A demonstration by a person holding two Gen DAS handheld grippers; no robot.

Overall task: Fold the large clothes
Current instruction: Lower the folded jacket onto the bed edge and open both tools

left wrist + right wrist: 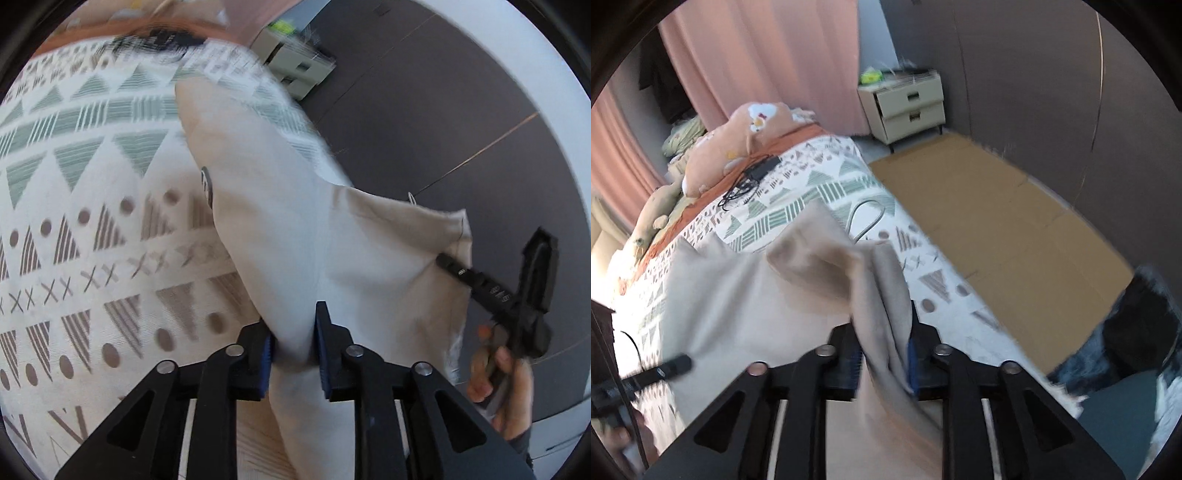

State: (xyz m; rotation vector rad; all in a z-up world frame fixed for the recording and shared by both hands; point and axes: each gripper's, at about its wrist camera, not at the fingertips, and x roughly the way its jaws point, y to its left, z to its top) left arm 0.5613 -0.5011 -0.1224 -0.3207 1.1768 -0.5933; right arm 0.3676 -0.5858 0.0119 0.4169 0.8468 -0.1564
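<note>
garment: soft, limp, light, judged best taken at hems | left tool: parted, cloth between, unpressed | right tool: cloth between, clamping undetermined | bed: beneath

soft daylight, motion blur, fisheye-warped dark edges

Bedroom with a patterned bed and dark grey walls

Pink curtains hang behind the bed; a cream two-drawer nightstand stands in the corner against the wall, and flat cardboard covers the floor beside the bed. Plush toys and a black cable lie at the bed's far end, with bright light at the left
</note>
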